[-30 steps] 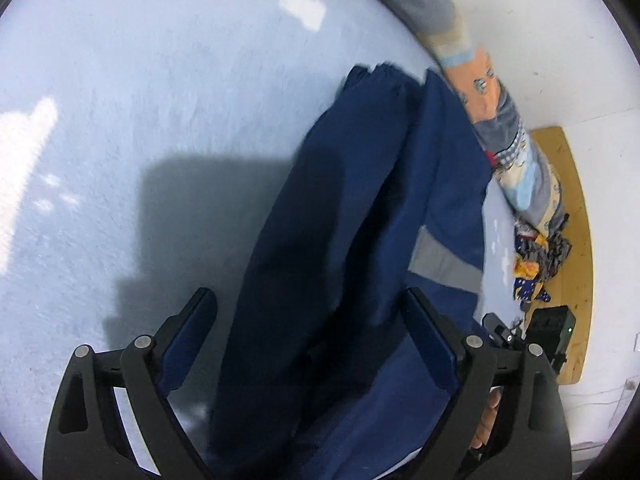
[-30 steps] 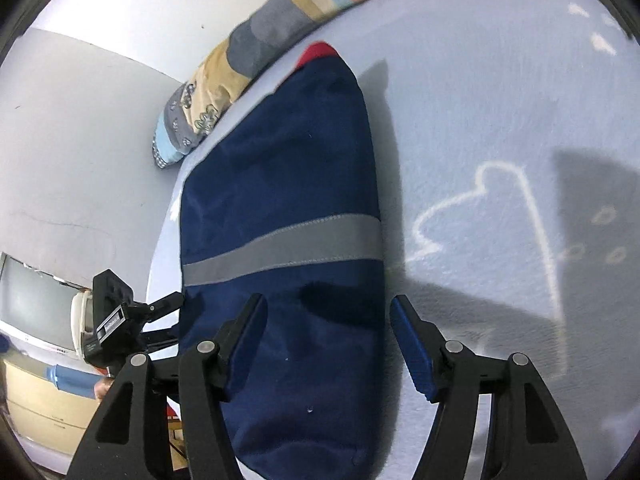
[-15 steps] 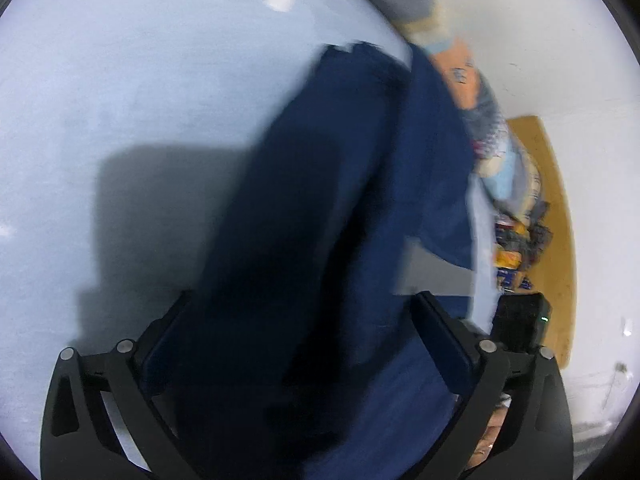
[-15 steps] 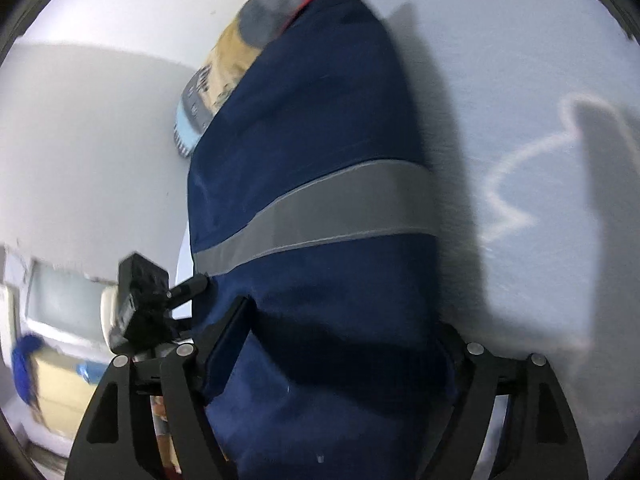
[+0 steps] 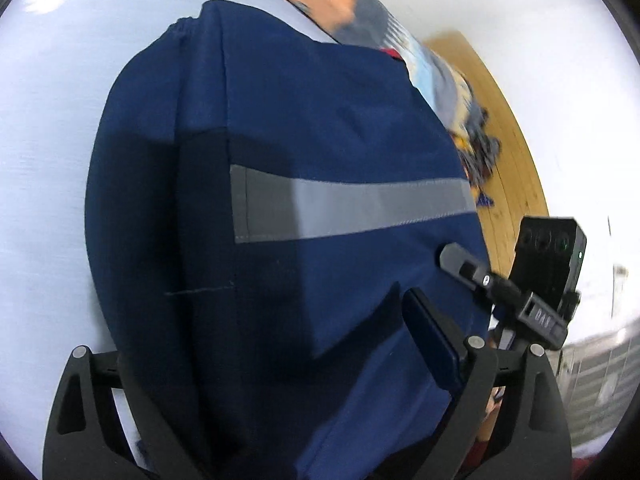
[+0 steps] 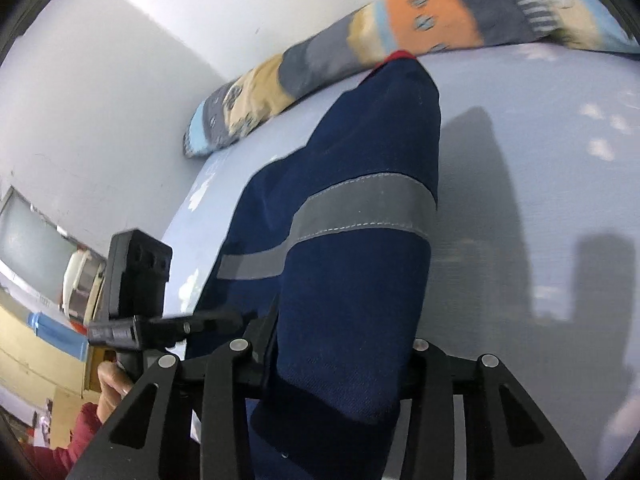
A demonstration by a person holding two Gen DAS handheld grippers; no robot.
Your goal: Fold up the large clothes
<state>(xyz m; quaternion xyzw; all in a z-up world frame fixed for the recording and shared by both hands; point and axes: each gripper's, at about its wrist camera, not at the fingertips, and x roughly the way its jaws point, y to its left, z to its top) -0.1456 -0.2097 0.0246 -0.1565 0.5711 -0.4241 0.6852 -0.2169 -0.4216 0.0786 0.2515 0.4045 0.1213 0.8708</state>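
**Lifted: navy garment off the sheet**

Raised since a second ago, with right gripper (image 6: 336,364) just closing and now pinching the navy garment (image 6: 360,280) by its near hem. Left gripper (image 5: 280,360) spread wide, cloth between the fingers; grip there impossible to tell. Long axis toward 12 o'clock, grey band (image 5: 352,204) crosswise, far end resting on the blue sheet (image 6: 540,140) beside the patterned bolster (image 6: 400,40). Right hand apparently nearer.

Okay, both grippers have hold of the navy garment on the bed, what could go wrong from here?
1. The right gripper, whose fingers have just been closing, pinches a thick bunch of the garment; inner layers may slip and spoil the fold.
2. The left gripper grips a separate layer, so uneven lifting could skew the grey stripe.
3. The far end lies against the blanket and could drag it.
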